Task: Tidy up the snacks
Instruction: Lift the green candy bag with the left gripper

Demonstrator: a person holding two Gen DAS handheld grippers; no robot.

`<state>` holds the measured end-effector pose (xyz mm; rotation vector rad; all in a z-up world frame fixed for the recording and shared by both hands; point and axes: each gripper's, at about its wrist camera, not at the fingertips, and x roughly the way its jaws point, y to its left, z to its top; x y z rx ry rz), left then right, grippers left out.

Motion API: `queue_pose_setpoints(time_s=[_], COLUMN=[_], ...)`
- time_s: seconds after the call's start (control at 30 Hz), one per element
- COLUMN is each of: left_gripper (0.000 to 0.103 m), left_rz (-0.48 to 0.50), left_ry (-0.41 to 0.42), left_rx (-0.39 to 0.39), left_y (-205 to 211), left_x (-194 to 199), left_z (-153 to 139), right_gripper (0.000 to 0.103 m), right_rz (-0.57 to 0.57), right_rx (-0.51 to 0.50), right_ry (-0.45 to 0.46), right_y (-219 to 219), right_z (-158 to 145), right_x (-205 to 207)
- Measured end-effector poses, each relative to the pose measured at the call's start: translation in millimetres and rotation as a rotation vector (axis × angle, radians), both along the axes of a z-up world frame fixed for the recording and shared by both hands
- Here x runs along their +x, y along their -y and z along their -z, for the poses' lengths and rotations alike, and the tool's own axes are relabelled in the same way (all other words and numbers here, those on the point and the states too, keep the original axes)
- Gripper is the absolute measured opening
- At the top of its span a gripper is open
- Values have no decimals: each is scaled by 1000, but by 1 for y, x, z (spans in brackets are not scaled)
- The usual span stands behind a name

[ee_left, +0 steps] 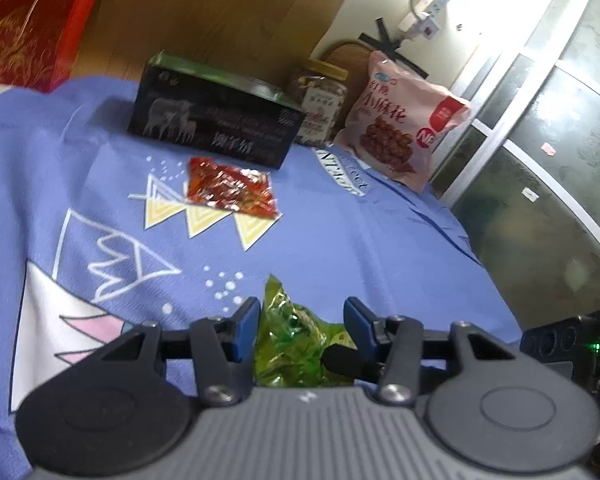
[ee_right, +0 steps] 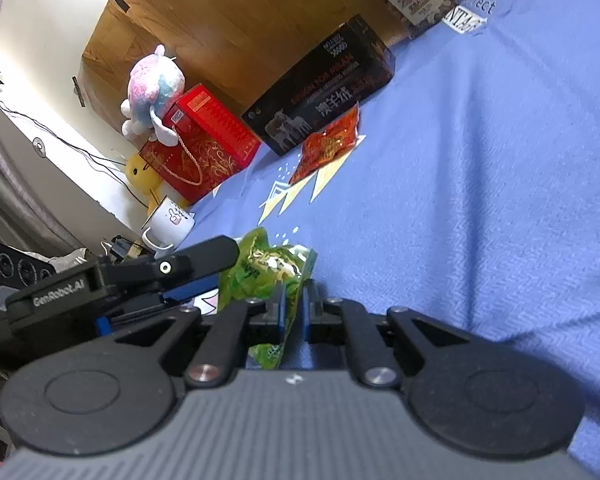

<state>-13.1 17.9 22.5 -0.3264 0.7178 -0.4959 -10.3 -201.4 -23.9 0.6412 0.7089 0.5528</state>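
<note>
Blue patterned bed sheet (ee_left: 340,208) under everything. Right hand-held gripper (ee_right: 294,312) clamped on green snack packet (ee_right: 268,268); left hand-held gripper (ee_left: 302,320) apart around it. Red snack packet (ee_left: 230,190), at 11 o'clock, unsorted; we judge the task early.

Both wrist views closely share green packet (ee_left: 296,344).

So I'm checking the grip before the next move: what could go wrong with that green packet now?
1. The right tongs are shut on only a thin edge of the green packet; the crinkly film might slip out.
2. The left tongs straddle the same packet with a gap on one side, so pulling apart could tear it.
3. The red packet lies loose on the blue cloth; dragging might shift it.
</note>
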Motion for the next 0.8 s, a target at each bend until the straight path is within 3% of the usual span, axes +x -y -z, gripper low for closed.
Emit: queue_pose_setpoints(time_s=[0.5,0.8], left_gripper=[46,46], left_rz=[-10,-12], left_ry=[5,27], left_rx=[-3,18], left_y=[0,4], left_x=[-8,8], left_z=[-4,-12], right_gripper=[11,11], right_rz=[11,11], right_rx=[-10,-25], right_ry=[42,87], right_y=[1,0], right_z=[-9,-25], right_x=[-6,8])
